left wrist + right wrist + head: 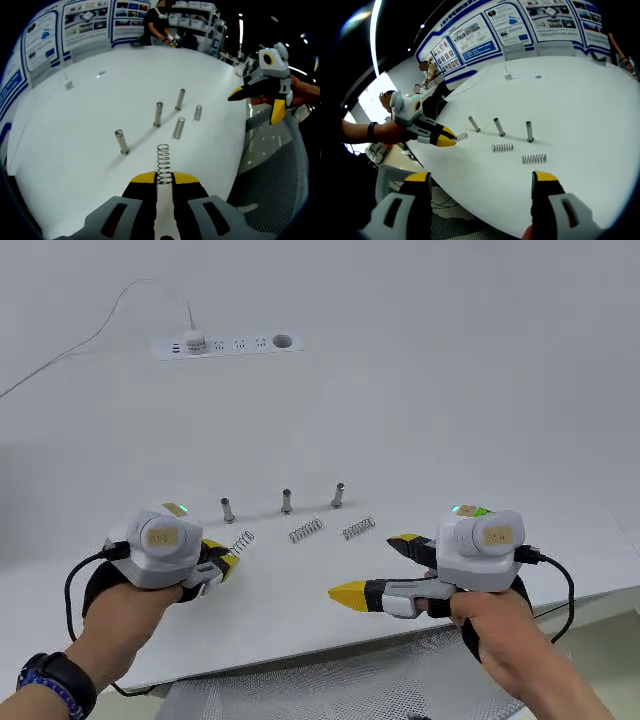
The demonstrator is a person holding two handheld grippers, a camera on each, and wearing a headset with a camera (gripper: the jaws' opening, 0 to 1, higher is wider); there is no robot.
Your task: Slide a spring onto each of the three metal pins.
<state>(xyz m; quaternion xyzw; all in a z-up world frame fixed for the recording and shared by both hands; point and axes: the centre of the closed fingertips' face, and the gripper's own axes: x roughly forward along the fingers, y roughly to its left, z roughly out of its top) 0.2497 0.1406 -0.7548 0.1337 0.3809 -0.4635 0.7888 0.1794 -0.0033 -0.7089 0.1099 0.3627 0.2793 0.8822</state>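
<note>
- The left tool [159, 177] is found closed, its yellow tips pinched on the near end of one spring [163, 157]. The rest of the coil projects forward towards the pins.
- Whether this held spring is lifted clear of the surface [300, 610] or resting on it cannot be told.
- The right tool [480, 180] is held wide open with nothing in it, well apart from the work.
- Three metal pins [286, 501] are noted upright in a row, all bare. The nearest pin [121, 141] stands near the held spring.
- Two further springs [306, 530] are seen lying on the surface in front of the other pins.
- Step judged in hand: pick-up of the first spring, with none fitted yet.
- Next move, as judged: the spring is to be raised, turned upright, centred over the nearest pin's top and lowered. A slack pinch could let the coil be flicked away.
</note>
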